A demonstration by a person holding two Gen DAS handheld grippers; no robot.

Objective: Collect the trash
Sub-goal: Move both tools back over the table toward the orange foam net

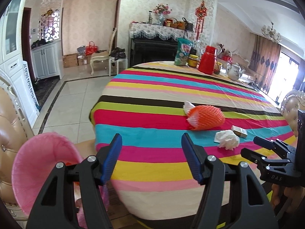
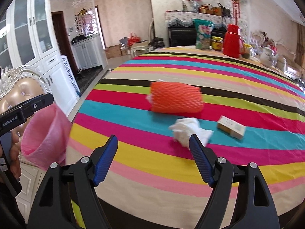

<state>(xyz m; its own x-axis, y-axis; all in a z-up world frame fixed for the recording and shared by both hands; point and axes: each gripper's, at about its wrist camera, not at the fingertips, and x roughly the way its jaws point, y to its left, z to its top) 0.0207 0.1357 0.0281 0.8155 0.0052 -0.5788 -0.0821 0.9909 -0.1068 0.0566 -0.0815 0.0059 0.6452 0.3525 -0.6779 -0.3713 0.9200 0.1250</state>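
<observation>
Gaping empty, both the left gripper (image 1: pixel 151 143) and right gripper (image 2: pixel 153 145) face a seemingly crumpled tissue (image 2: pixel 188 131).

Lying on the striped cloth (image 2: pixel 171 173) are three bits of trash: one orange foam net (image 2: pixel 176 100), one crumpled tissue (image 2: pixel 185 128) and one small box (image 2: pixel 231 126). One pink bag (image 2: pixel 44 135) is hanging beside the table. Standing at the far edge are one snack bag (image 2: pixel 204 34), one red flask (image 2: pixel 233 41), one teapot (image 2: pixel 268 56) and at least two jars (image 2: pixel 217 43).

home dining room | striped table (image 1: pixel 171 99) – piano (image 1: pixel 152 49) – ornate chair (image 1: pixel 103 57)
</observation>
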